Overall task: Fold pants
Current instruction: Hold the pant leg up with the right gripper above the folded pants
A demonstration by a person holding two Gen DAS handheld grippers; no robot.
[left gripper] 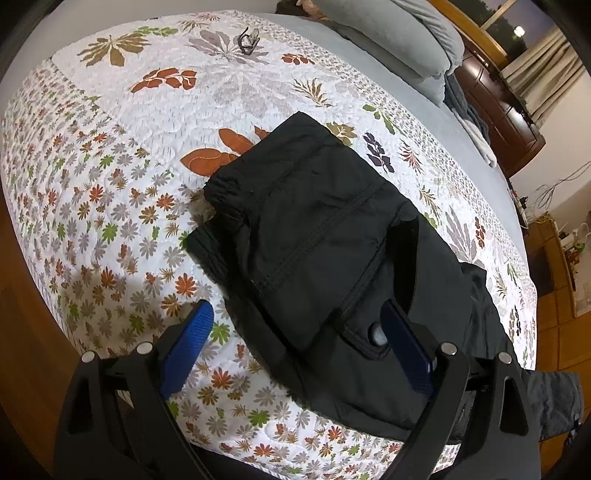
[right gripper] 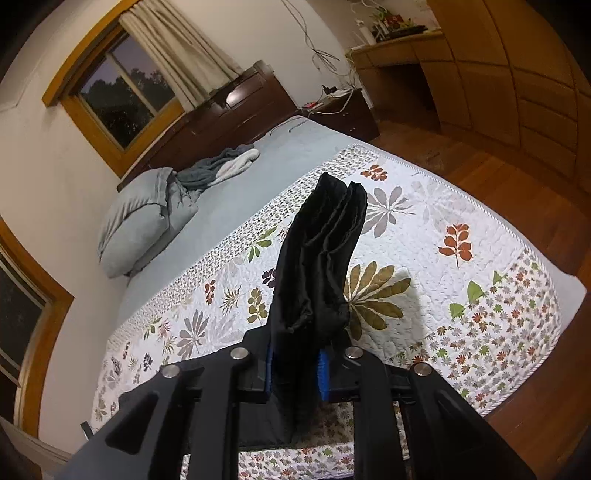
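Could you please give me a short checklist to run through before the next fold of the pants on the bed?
1. Right gripper clamped on a bunched end of the black fabric pants: ok.
2. Left gripper open, blue fingers straddling the folded pants: ok.
3. Left gripper's pads pinning the cloth: not ok, no grip.
4. Folded stack lying flat on the floral quilted bedspread: ok.
5. Bare quilt beyond the stack: ok, only a small dark object far off.
6. Layer edges aligned: cannot tell.

Bare quilt (left gripper: 110,184) lies open from nine to twelve o'clock of the pants (left gripper: 314,240). A small dark object (left gripper: 248,40) sits at twelve, and pillows (left gripper: 399,33) crowd one o'clock.
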